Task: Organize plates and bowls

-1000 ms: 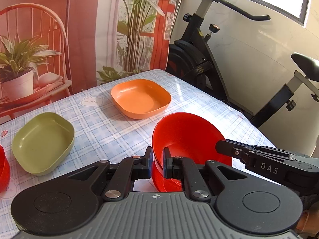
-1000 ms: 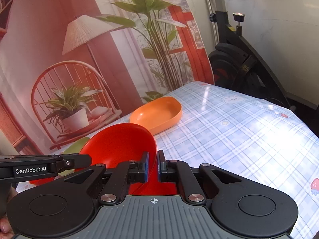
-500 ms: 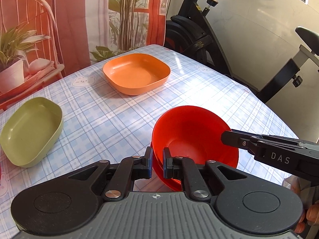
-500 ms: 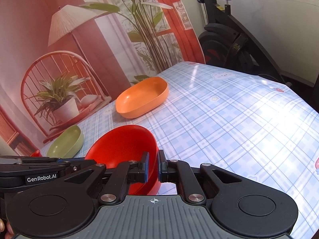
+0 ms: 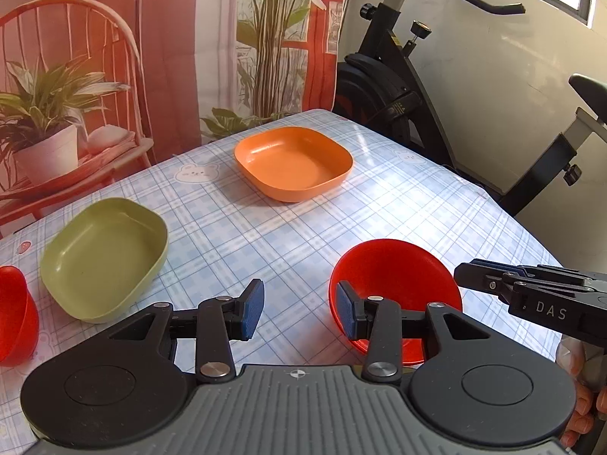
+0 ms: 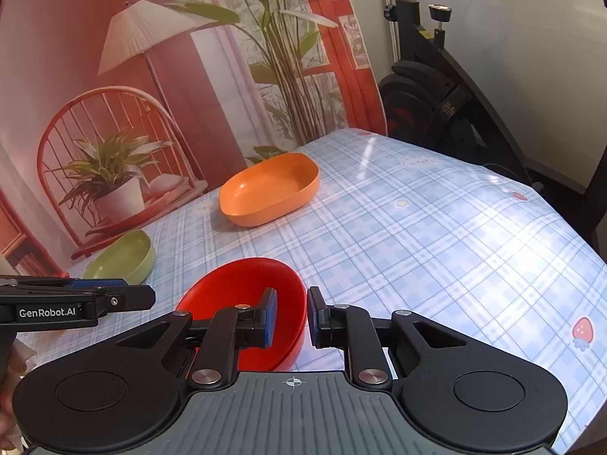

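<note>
Both grippers let go of the red bowl since a second ago. Left gripper (image 5: 299,309) jaws have just been opening, now spread wide with nothing between them; the bowl's rim is just beside its right pad. Right gripper (image 6: 291,316) jaws have also just been opening, only a narrow gap so far, with the rim of the red bowl (image 6: 242,303) between the pads and not pinched. That bowl sits nested on another red one on the tabletop (image 5: 417,208), near the edge closest to the grippers. Green dish (image 5: 102,258) lies toward the left edge, with a second red bowl (image 5: 15,314) at the left frame border. Orange dish (image 5: 294,163) sits near the far edge.
</note>
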`<state>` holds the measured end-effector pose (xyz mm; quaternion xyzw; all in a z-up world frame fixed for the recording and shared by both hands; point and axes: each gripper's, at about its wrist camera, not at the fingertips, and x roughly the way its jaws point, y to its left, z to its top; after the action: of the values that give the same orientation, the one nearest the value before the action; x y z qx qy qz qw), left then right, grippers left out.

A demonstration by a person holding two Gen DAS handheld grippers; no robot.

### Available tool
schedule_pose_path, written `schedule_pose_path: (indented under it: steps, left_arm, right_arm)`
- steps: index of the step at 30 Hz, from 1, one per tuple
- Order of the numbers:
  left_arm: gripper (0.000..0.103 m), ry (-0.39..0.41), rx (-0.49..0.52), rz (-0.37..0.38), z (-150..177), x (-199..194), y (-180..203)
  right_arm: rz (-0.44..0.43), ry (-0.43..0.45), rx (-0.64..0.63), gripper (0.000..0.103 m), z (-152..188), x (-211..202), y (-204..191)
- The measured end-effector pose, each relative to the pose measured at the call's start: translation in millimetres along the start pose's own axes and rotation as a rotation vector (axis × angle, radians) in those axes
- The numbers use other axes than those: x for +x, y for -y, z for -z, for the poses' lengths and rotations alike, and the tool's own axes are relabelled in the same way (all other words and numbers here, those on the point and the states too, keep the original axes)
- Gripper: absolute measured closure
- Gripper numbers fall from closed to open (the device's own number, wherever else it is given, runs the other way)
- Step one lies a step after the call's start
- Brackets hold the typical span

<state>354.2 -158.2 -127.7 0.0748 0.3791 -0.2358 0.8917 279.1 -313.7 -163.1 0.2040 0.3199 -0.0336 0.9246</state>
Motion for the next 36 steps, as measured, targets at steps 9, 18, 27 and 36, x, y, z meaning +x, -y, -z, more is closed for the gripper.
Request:
schedule_pose_path:
  steps: [9, 18, 27, 36]
  left_arm:
    - [0.059, 0.072, 0.009, -0.156, -6, -68, -79]
    - [0.059, 0.141, 0.022, -0.267, -20, -142, -149]
    - [0.059, 0.161, -0.038, -0.280, -10, -165, -199]
    - [0.055, 0.113, -0.155, -0.241, 13, -113, -247]
  right_arm:
    - [-0.021, 0.013, -0.085, 0.086, -9, -18, -50]
    - [-0.018, -0.038, -0.134, 0.086, -27, -1, -122]
    - [-0.047, 0.027, -0.164, 0.085, -74, 11, -198]
    - [-0.066, -0.053, -0.232, 0.085, -72, 53, -247]
